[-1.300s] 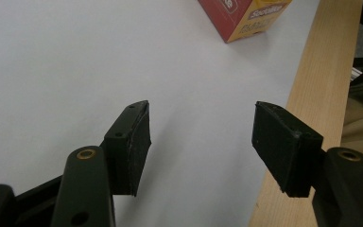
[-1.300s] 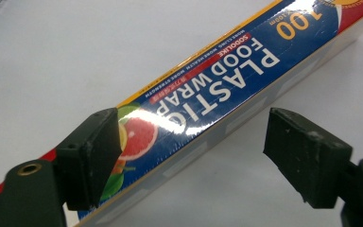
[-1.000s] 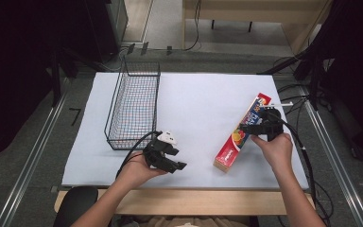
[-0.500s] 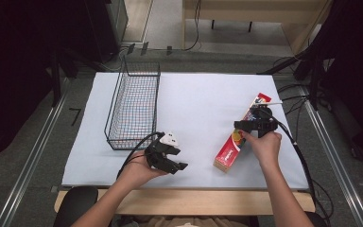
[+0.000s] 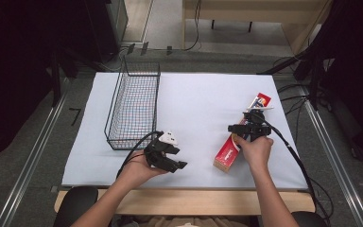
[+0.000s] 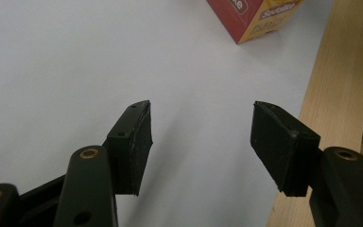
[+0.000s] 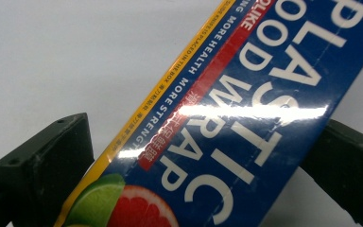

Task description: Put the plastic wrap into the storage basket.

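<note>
While the right gripper [image 5: 247, 128] straddles the plastic wrap box [image 7: 246, 118], its jaws have just been opening (contact seemingly none). The left gripper [image 6: 201, 137] gapes empty.

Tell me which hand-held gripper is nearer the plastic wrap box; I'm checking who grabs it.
Right. The right hand-held gripper straddles the plastic wrap box, jaws wide on either side. The left hand-held gripper hovers over the white mat, well apart.

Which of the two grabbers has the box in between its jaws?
The right gripper. Its open jaws sit on either side of the plastic wrap box. The left gripper has nothing between its jaws but bare white table.
</note>
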